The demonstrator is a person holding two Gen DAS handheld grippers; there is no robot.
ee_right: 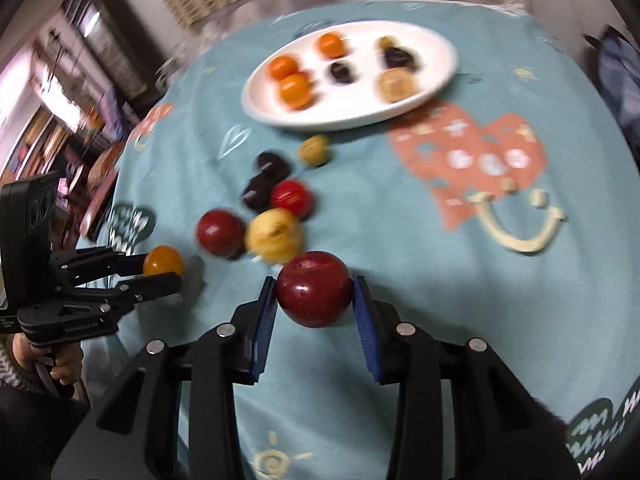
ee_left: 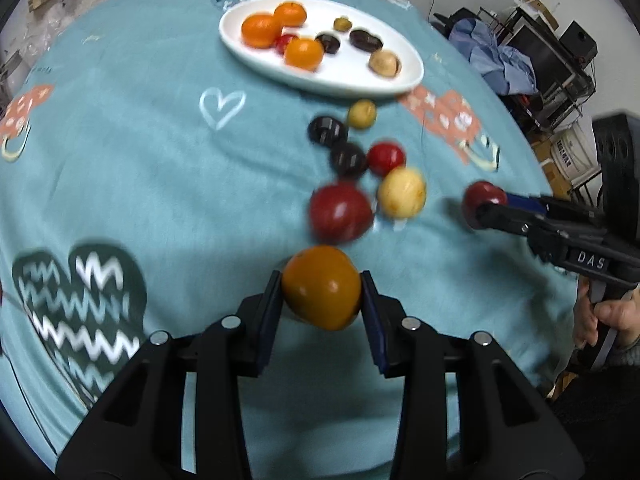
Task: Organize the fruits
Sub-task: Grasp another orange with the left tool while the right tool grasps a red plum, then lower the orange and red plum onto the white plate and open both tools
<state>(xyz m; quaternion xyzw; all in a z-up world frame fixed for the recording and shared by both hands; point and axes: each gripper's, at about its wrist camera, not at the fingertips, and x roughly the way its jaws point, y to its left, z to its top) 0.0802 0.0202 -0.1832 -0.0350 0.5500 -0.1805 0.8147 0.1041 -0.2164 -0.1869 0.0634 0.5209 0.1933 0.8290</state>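
Left hand-held gripper (ee_left: 322,294) was closed on an orange fruit (ee_left: 322,287), pads pressing both sides, the fruit carried above the worktop (ee_left: 160,184). Right hand-held gripper (ee_right: 314,294) was clamped likewise on a dark red fruit (ee_right: 314,289). Both sat well short of the white plate (ee_left: 356,80).

Risks, as judged: round smooth fruit gripped near its widest part could squirt out if the squeeze eased. Both loads heading to one plate invites a collision. A hard set-down could roll the fruit already there.

Count on plate: three orange, one small red, two dark, one greenish, one tan.

Count loose on cloth: two dark (ee_left: 327,130), two red (ee_left: 386,157), one pale yellow (ee_left: 401,193), one small yellow-green (ee_left: 361,114). Blur limits certainty.
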